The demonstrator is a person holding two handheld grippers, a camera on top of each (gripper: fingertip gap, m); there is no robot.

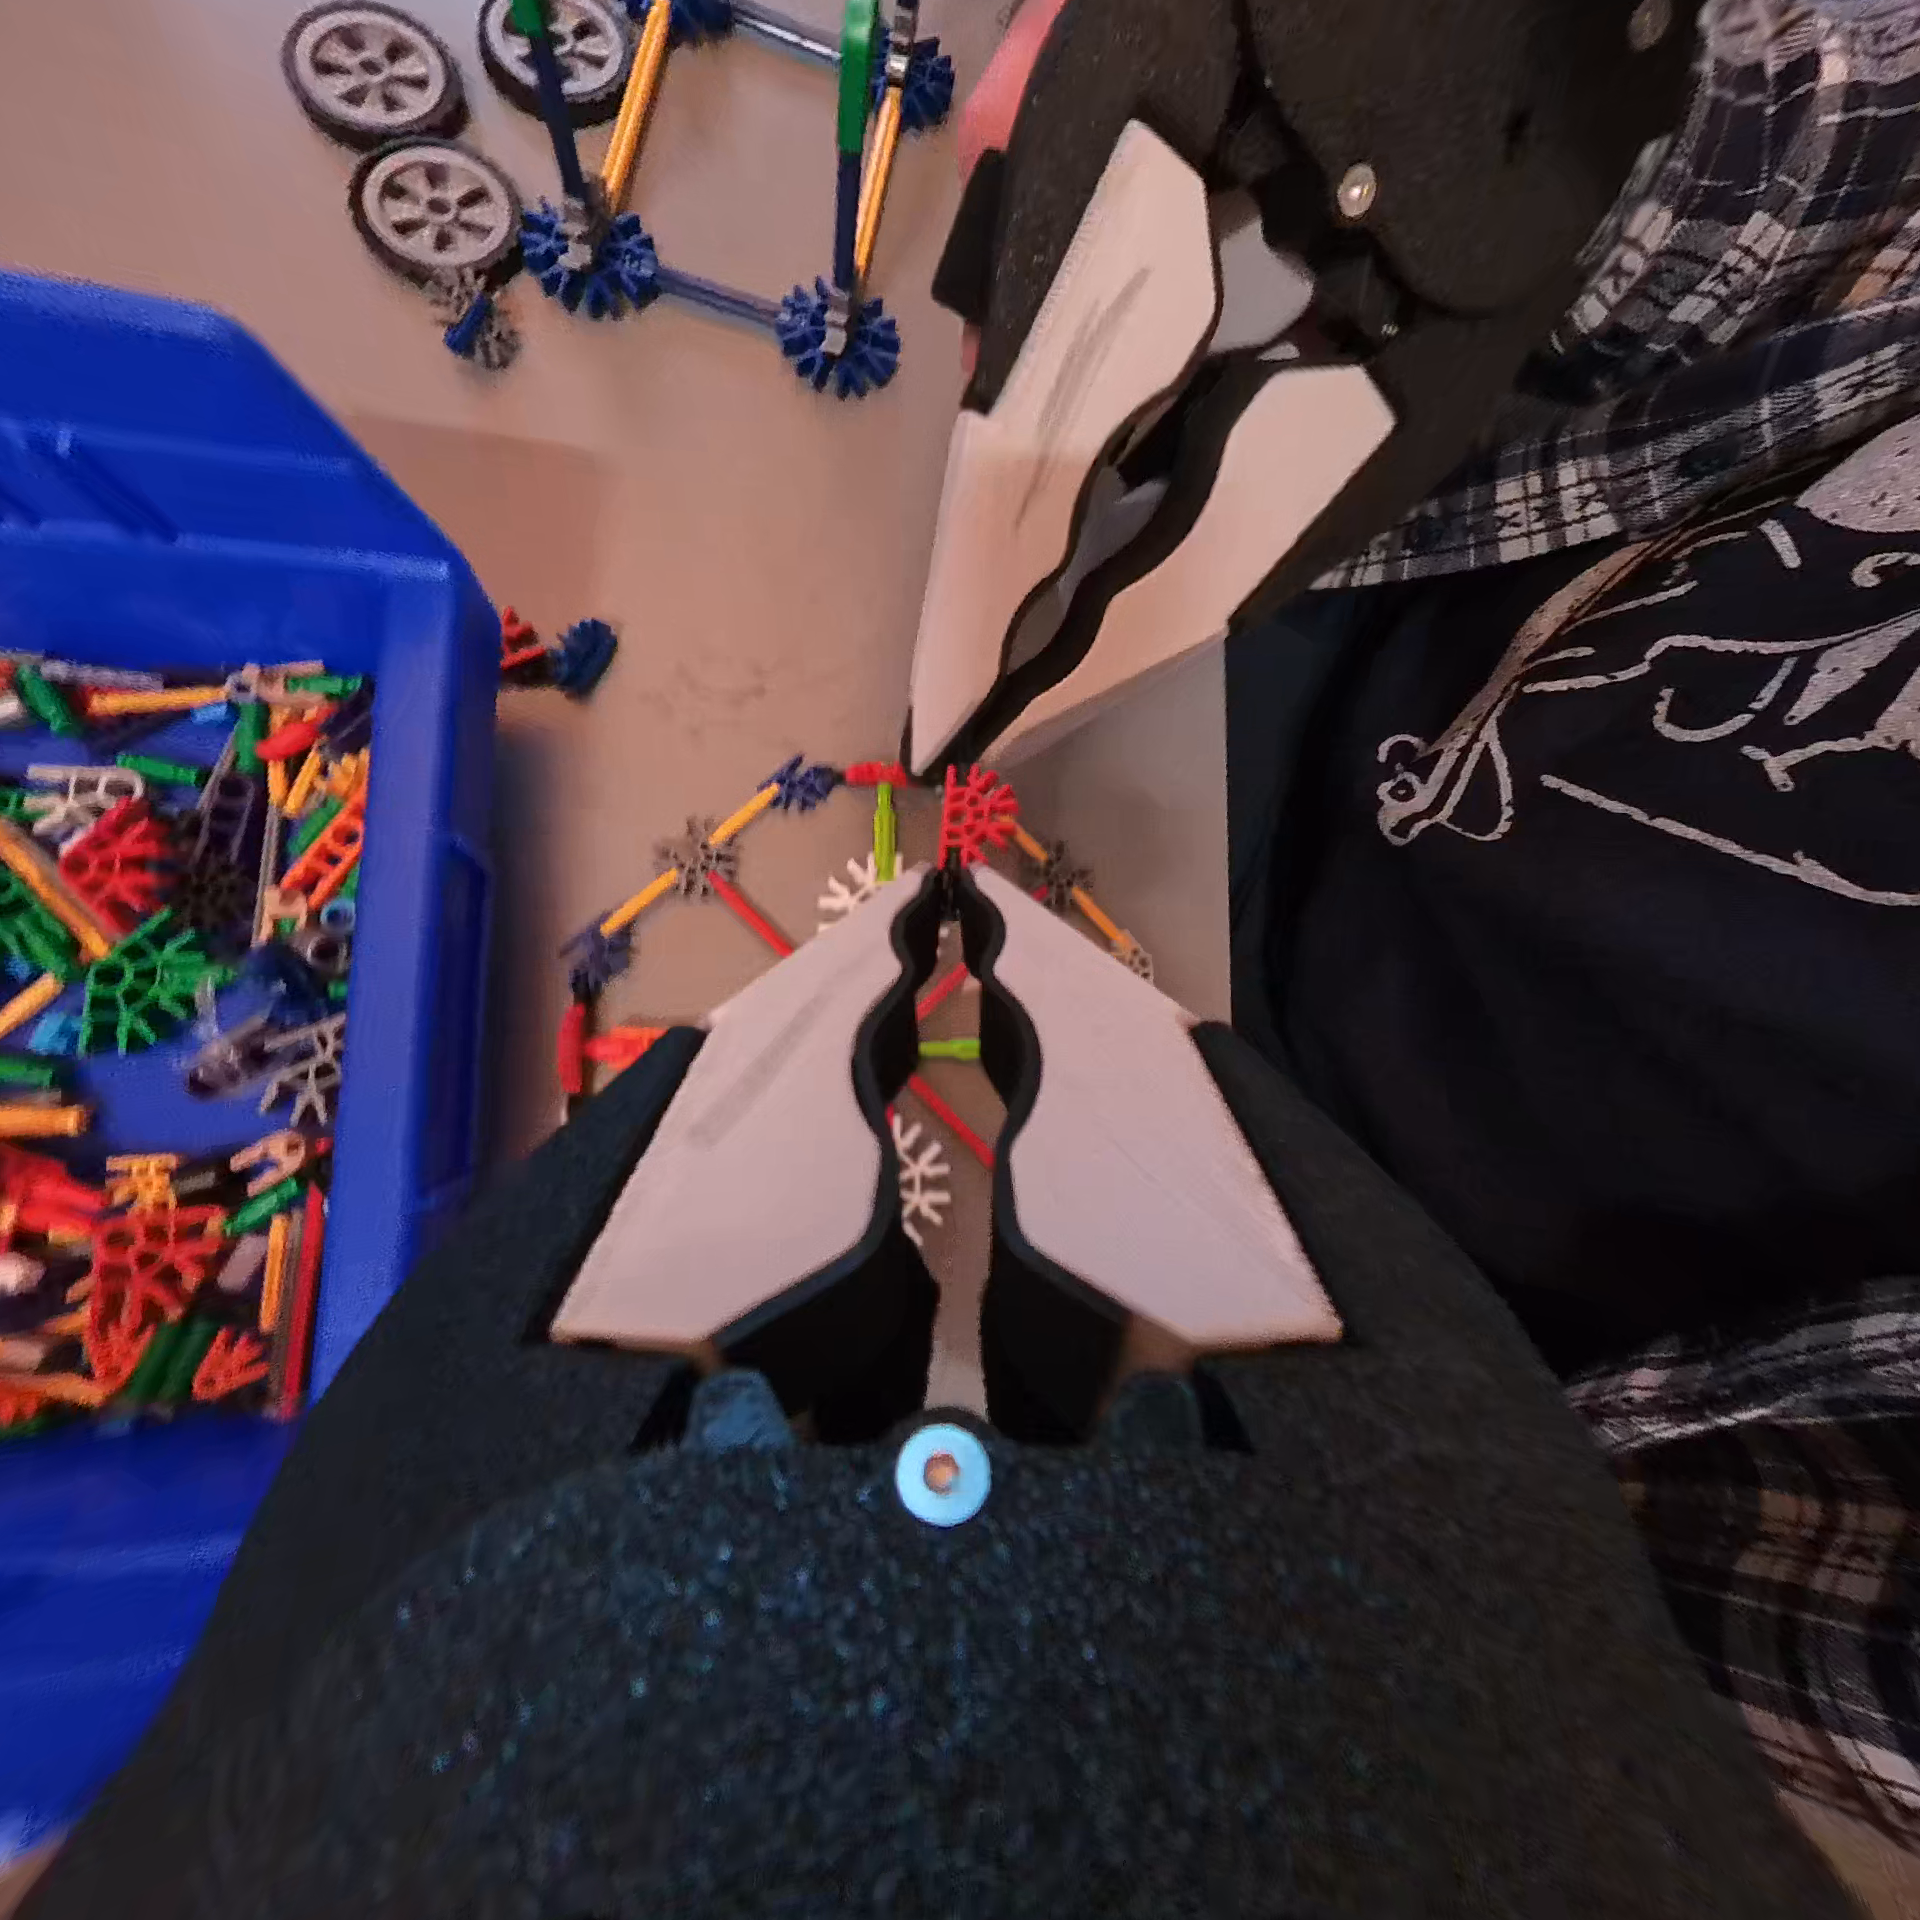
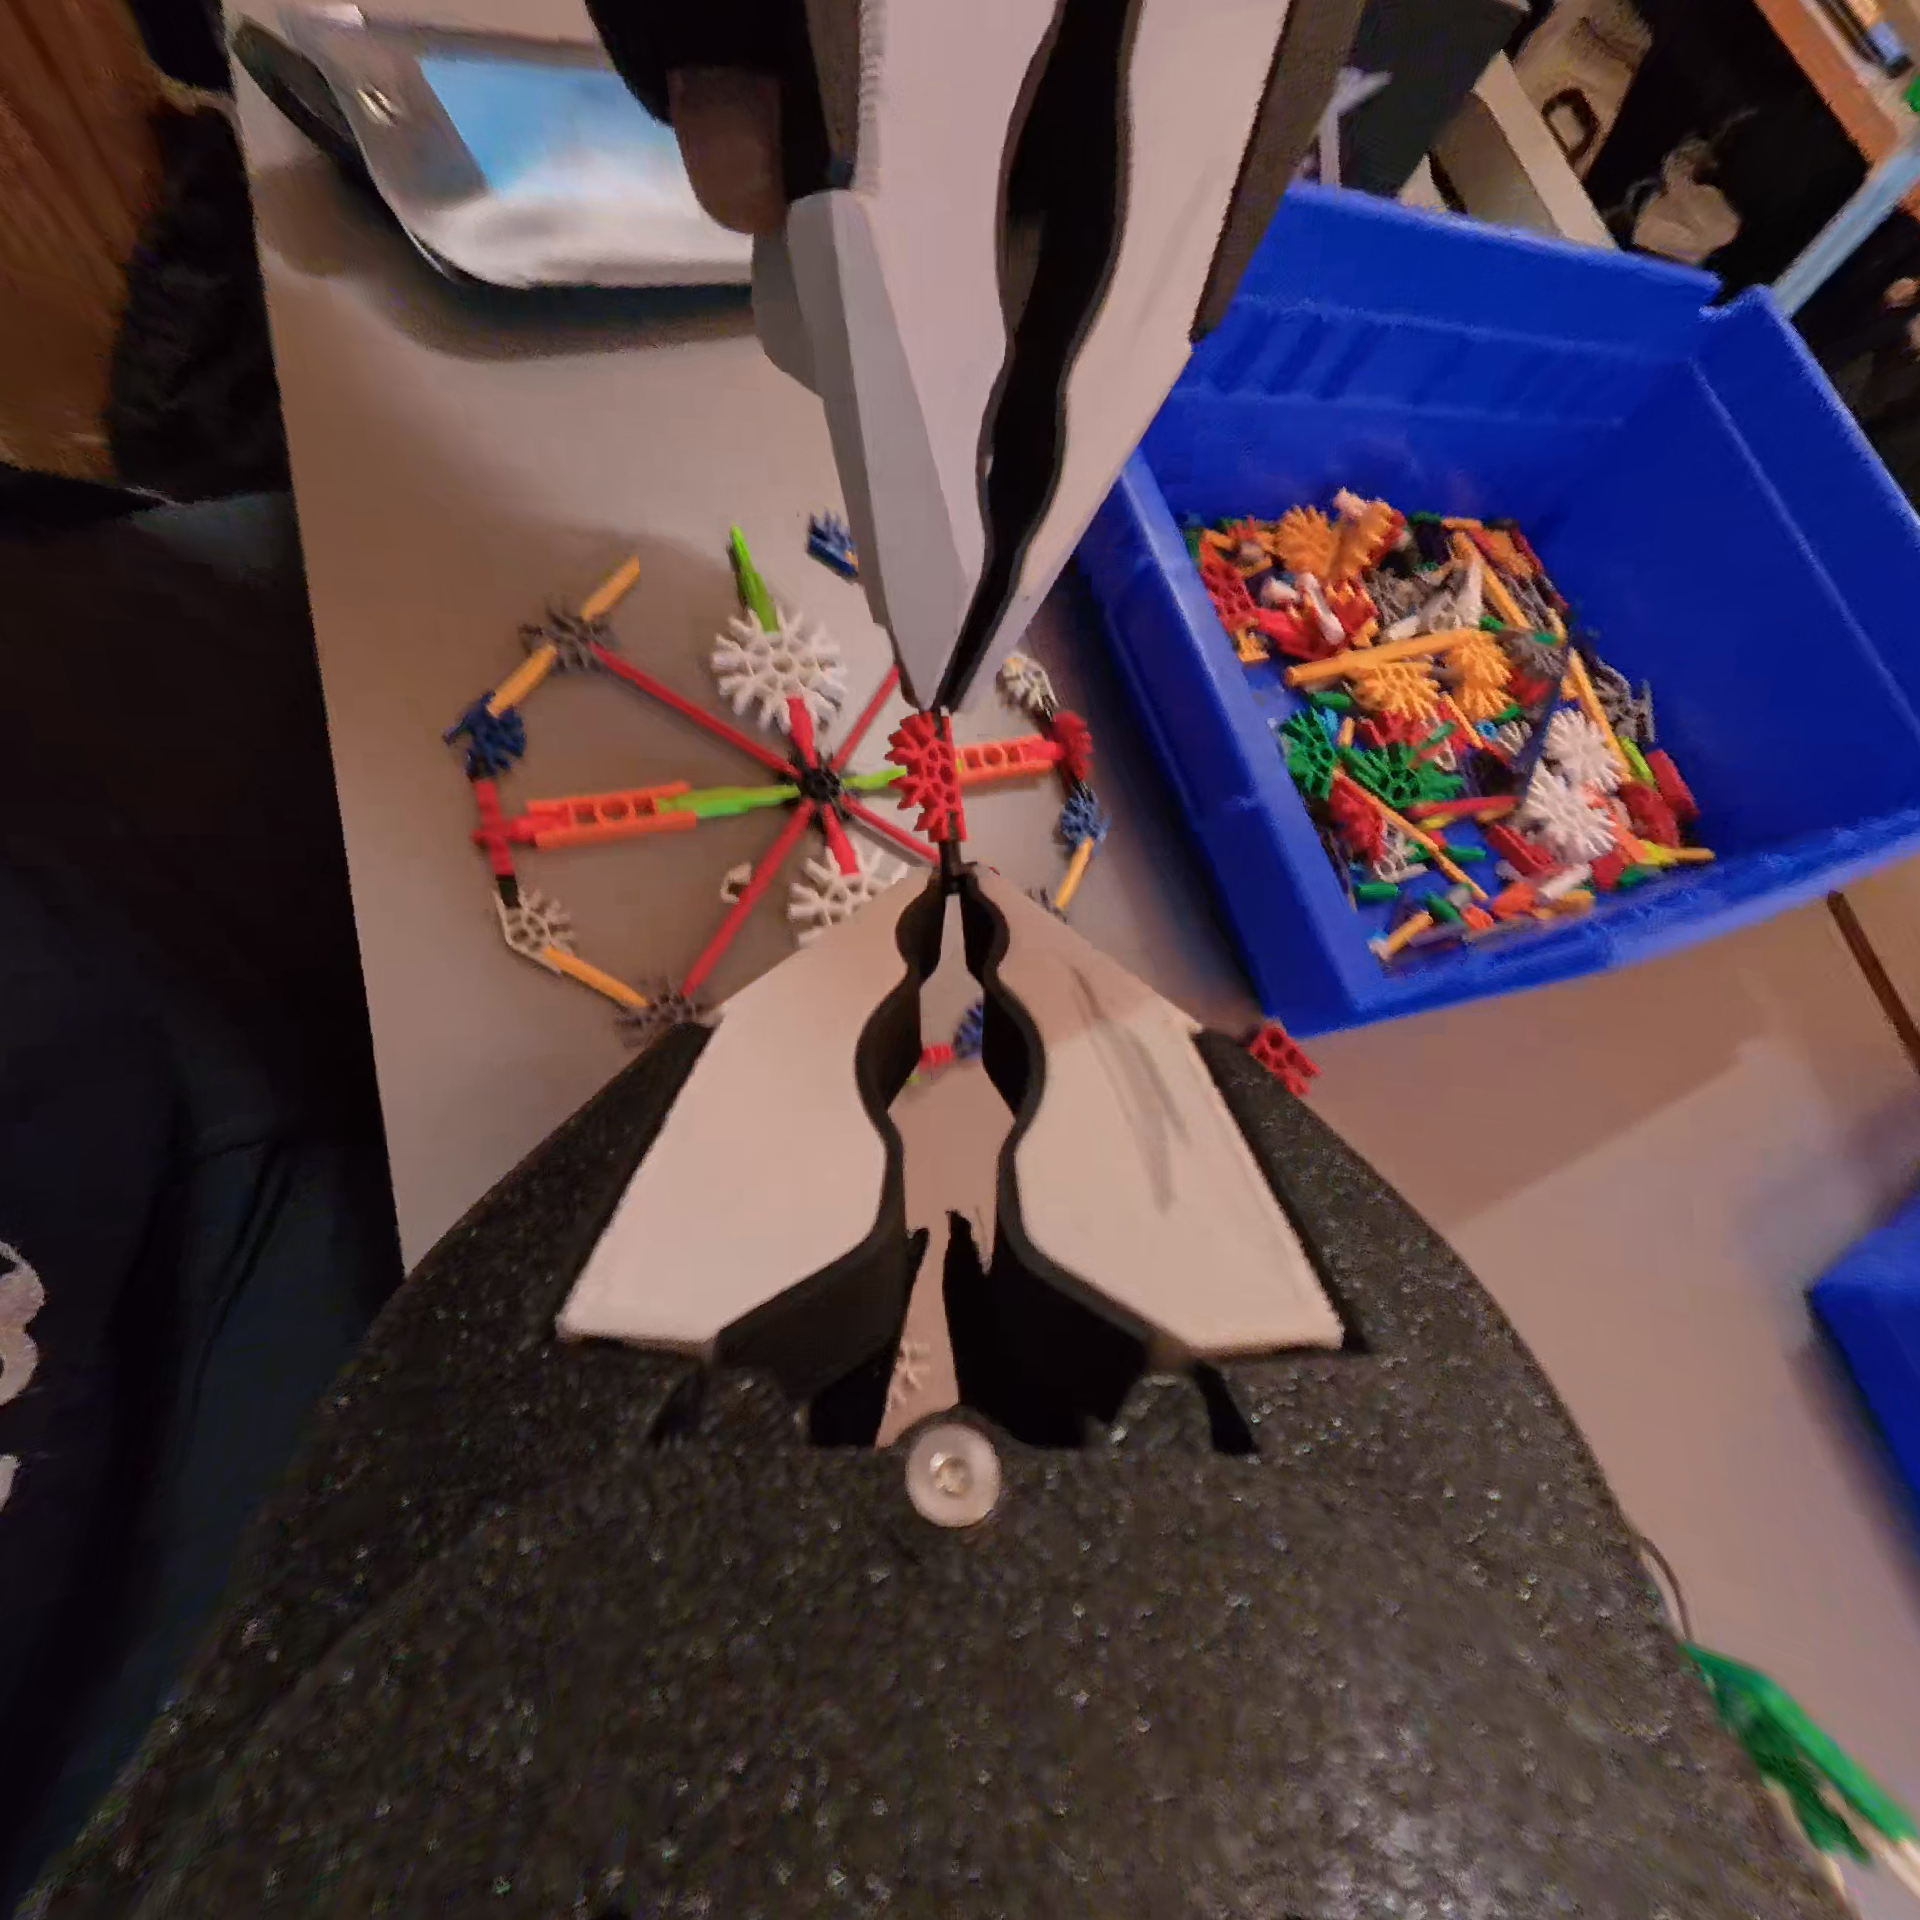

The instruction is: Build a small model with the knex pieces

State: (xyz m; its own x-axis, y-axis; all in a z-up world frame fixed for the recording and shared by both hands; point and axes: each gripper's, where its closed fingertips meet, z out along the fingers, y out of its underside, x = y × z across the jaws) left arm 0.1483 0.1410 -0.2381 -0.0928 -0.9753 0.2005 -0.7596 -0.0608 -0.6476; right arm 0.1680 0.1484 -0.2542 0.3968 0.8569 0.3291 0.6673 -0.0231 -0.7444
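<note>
Left gripper [image 1: 948,883]: pale grey fingers, black speckled body. Right gripper [image 2: 948,873]: same colours. Connector [image 2: 928,774] between their tips: red. Wheel-shaped build [image 2: 727,800]: red and yellow rods, lime-green and orange spokes, white, grey and dark blue connectors. Bin [image 2: 1558,343]: bright blue, pieces inside mixed red, yellow, green, white. Loose tyres [image 1: 436,208]: black, grey hubs. Table [image 1: 727,540]: beige. Shirt [image 1: 1766,239]: navy-and-white plaid.

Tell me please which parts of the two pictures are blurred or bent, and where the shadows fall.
Left wrist view: the blue bin and the grey wheels are smeared by blur, the plaid sleeve too; the wide lens bends the edges. Right wrist view: the spoked wheel model is fairly sharp, the green object at the lower right corner is blurred, and the left gripper casts a soft shadow on the table.
</note>
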